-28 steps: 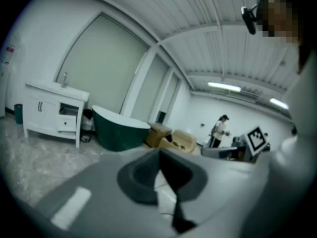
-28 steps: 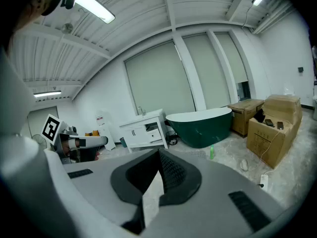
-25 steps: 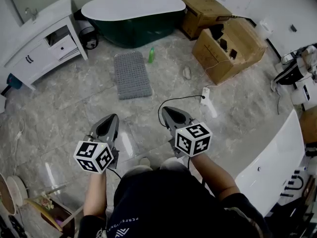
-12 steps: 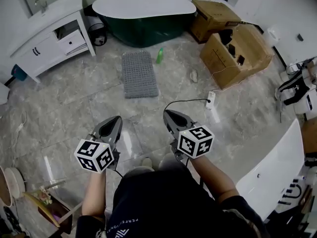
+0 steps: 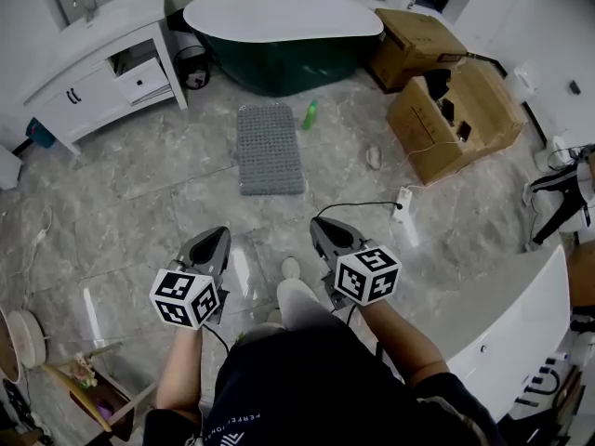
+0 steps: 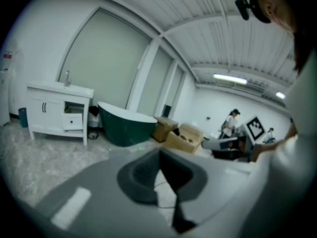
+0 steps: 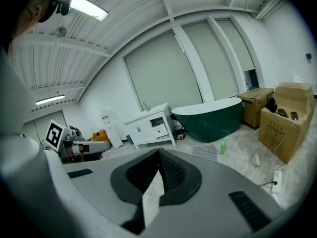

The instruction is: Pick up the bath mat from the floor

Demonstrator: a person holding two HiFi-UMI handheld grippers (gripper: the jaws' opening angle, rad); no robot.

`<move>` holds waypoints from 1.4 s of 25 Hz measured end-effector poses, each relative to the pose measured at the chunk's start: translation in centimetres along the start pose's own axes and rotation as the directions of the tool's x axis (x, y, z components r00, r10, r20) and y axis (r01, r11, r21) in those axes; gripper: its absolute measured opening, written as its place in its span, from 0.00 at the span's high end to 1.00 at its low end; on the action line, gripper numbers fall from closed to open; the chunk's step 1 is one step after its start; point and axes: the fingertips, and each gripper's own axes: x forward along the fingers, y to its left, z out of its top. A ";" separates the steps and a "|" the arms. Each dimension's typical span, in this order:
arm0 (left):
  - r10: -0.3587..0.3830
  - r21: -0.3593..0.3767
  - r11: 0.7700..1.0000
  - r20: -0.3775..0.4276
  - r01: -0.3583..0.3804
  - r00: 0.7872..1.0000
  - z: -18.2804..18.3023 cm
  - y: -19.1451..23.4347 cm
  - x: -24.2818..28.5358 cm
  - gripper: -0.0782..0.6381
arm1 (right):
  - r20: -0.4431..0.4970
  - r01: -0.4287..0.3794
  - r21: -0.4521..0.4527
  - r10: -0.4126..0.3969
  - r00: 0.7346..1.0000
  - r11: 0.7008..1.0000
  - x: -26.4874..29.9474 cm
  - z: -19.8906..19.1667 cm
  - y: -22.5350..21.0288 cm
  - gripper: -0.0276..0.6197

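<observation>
Bath mat (image 5: pixel 271 149) closer vs prev; bystander (image 6: pixel 231 122) only in left gripper view.

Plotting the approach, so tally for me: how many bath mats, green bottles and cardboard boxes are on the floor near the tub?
Bath mat: 1
Green bottle: 1
Cardboard boxes: 2
Total: 4
</observation>
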 end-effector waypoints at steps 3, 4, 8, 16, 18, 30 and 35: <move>0.025 0.030 0.999 -0.013 -0.025 1.000 1.2 1.7 2.0 0.89 | -0.018 -0.007 -0.019 0.007 1.000 1.000 2.5 1.3 -1.1 0.96; 0.031 0.056 0.998 -0.022 -0.030 0.999 1.6 2.0 2.6 0.89 | -0.021 -0.010 -0.020 0.010 1.000 1.000 3.3 1.9 -1.6 0.96; 0.043 0.021 0.999 -0.025 -0.042 0.999 3.2 3.4 5.3 0.89 | -0.034 -0.049 -0.019 0.048 0.998 0.999 6.2 3.7 -3.0 0.96; 0.080 -0.083 0.994 0.025 -0.078 0.996 7.1 6.0 10.3 0.89 | -0.089 -0.130 -0.077 0.123 0.988 0.988 11.4 6.4 -5.8 0.96; 0.098 -0.108 0.990 0.035 -0.094 0.995 8.0 6.8 11.5 0.89 | -0.101 -0.146 -0.072 0.138 0.985 0.987 12.7 6.8 -6.6 0.96; 0.035 -0.092 0.995 -0.017 -0.036 0.999 9.7 8.4 18.2 0.89 | -0.129 -0.202 -0.078 0.191 0.973 0.976 18.6 8.3 -10.5 0.96; 0.022 -0.066 0.998 -0.048 -0.025 0.999 9.3 10.9 20.3 0.89 | -0.147 -0.201 -0.069 0.190 0.971 0.977 20.9 7.9 -10.9 0.96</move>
